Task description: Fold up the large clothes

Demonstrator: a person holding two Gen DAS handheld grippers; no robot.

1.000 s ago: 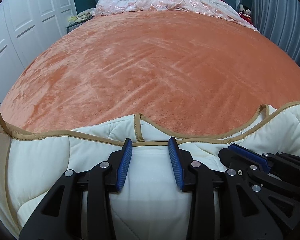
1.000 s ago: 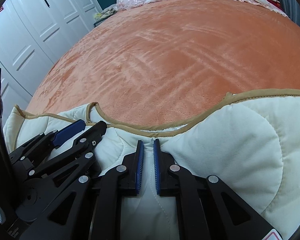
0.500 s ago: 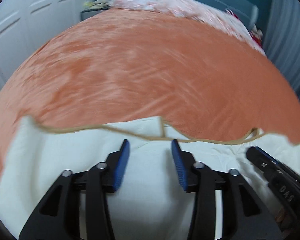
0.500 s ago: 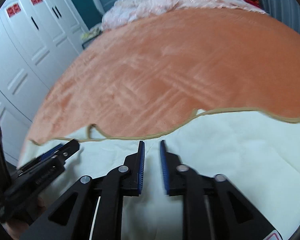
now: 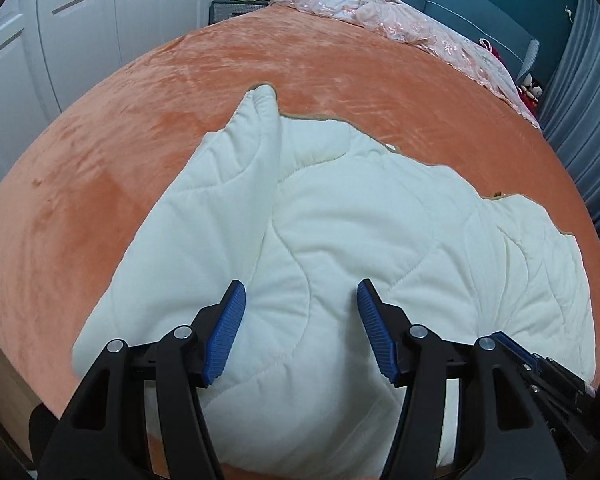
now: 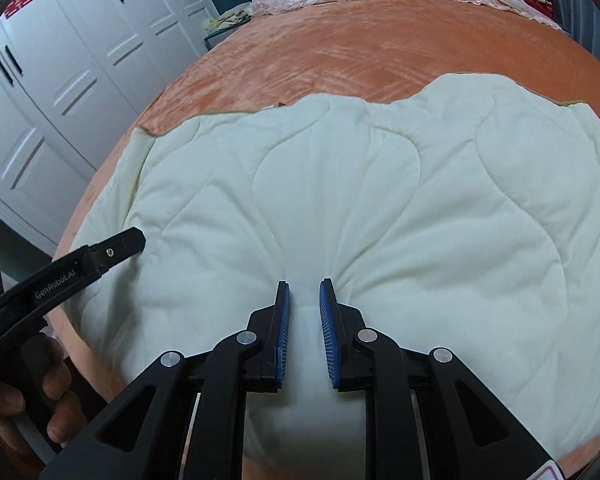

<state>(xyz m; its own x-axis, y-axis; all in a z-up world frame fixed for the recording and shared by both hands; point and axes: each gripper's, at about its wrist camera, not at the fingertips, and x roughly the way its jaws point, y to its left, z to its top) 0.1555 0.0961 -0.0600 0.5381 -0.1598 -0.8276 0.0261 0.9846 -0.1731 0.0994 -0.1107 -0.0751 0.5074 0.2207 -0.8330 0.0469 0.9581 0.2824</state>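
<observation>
Left wrist view: left gripper (image 5: 300, 332) jaws opening, nothing between; right gripper (image 6: 303, 332) slightly apart, empty. Quilted coat (image 5: 340, 240) released, now ahead on blanket (image 5: 100, 160); fold laid.

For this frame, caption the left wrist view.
Cream quilted garment lies folded on an orange bedspread, below the left hand-held gripper.

Orange bedspread (image 5: 340, 72); pink lace cloth (image 5: 400, 20) at headboard; white wardrobe (image 6: 80, 60).
</observation>
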